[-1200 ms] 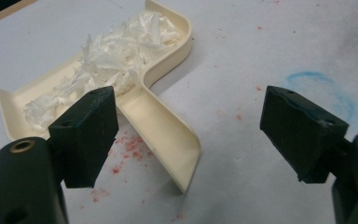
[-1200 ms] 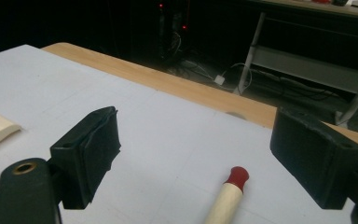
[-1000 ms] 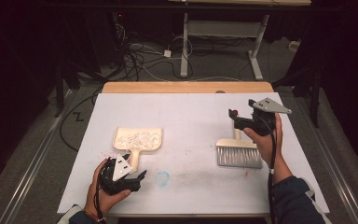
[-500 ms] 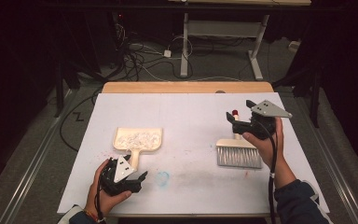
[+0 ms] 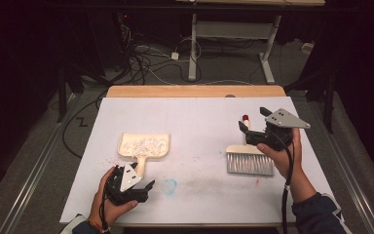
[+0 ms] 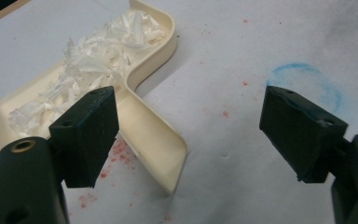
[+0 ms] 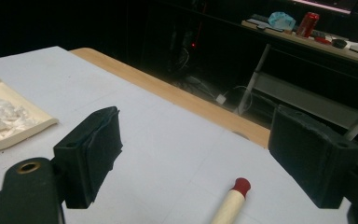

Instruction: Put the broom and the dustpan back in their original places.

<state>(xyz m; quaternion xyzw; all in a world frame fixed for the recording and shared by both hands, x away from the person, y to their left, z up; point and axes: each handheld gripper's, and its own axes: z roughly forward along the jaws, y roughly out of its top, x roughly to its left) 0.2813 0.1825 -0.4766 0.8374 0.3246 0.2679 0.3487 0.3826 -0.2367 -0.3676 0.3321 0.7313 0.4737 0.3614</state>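
Note:
A cream dustpan (image 5: 144, 146) full of white shreds (image 6: 93, 77) lies left of the table's middle, its handle pointing toward the person. My left gripper (image 5: 137, 178) hovers open just above that handle's end (image 6: 161, 154), jaws wide apart with nothing between them. A hand brush (image 5: 249, 160) with grey bristles and a red-tipped cream handle (image 7: 233, 201) lies on the right. My right gripper (image 5: 253, 124) is open, lifted above the brush handle and holding nothing.
The white table sheet (image 5: 195, 122) bears a blue chalk ring (image 5: 170, 185) and red specks near the dustpan. A wooden table edge (image 5: 195, 91) runs along the back. Beyond it are cables on the floor and a desk frame (image 5: 268, 44).
My right gripper has shifted slightly left and toward the person above the brush handle. The left gripper, the dustpan and the brush have stayed put.

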